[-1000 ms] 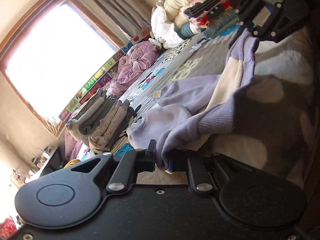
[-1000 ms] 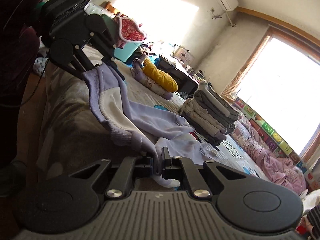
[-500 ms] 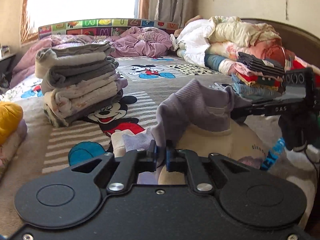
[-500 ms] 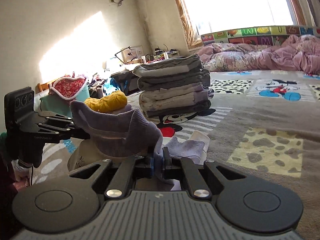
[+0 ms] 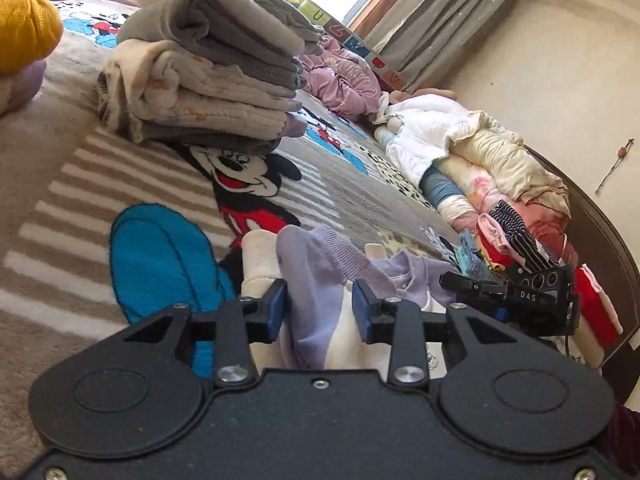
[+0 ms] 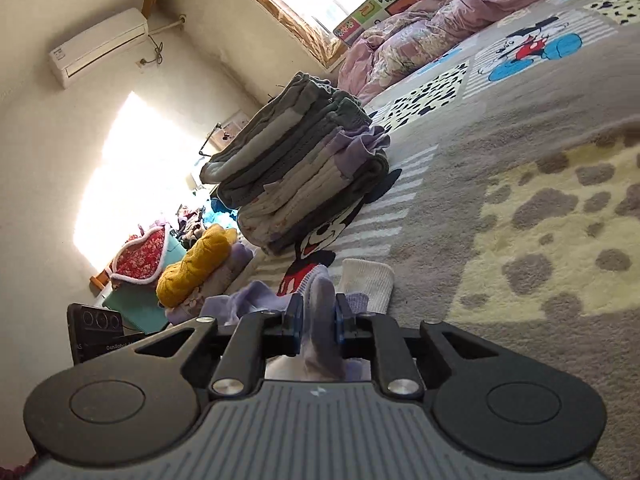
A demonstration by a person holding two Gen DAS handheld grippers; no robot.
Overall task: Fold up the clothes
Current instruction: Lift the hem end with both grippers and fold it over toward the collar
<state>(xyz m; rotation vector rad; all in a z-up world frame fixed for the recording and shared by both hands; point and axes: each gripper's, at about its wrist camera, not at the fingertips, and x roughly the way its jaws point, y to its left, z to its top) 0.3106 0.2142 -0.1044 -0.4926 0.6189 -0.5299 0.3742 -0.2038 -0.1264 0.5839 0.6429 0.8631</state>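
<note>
Letting go too soon is the risk: both claws are opening with the lilac-and-cream top (image 5: 316, 280) bunched up between their pads, so the fold could slump or spring apart on the cartoon blanket (image 5: 132, 176). Cloth sits loosely inside the left gripper (image 5: 320, 306), whose pads stand apart from it. In the right gripper (image 6: 316, 322) a purple ridge stands in a narrower gap, near the folded stack (image 6: 296, 172).
</note>
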